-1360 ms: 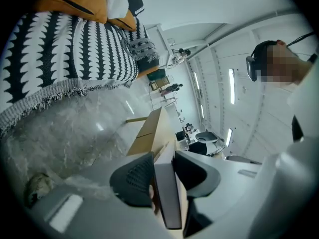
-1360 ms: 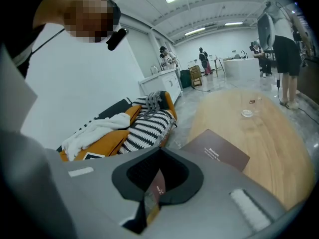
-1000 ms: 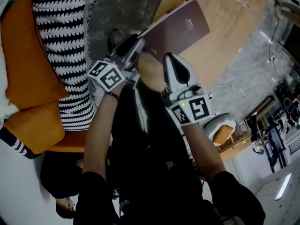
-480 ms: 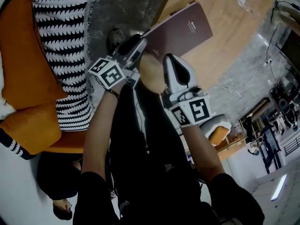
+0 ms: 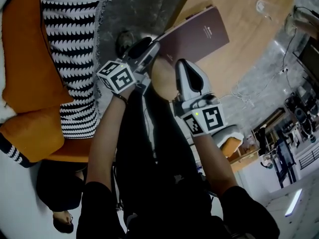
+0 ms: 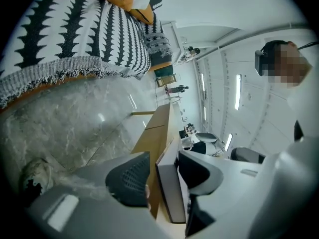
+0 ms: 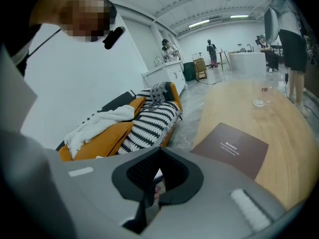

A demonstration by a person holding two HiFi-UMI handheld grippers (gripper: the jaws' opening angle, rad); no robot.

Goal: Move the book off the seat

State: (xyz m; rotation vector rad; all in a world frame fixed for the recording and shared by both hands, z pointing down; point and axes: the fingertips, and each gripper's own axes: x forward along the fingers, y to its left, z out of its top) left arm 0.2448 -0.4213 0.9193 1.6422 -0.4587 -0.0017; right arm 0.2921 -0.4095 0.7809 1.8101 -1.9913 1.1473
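Book on the table, left jaws loose round its corner.
Left gripper (image 5: 151, 48): jaws have just been opening and now stand apart, with the near corner of the book (image 5: 197, 34) between them and the pads not clamping it; the head view hides that corner under the gripper. Right gripper (image 5: 183, 66) just beside it, jaws closed together, nothing held. The brown book lies flat on the wood table (image 5: 244, 44) near its edge, off the sofa (image 5: 30, 83). Farther along stands a clear glass (image 5: 262, 6), upright, contents not readable. The orange sofa carries a striped blanket (image 5: 75, 59) and is cut off at the frame edge.
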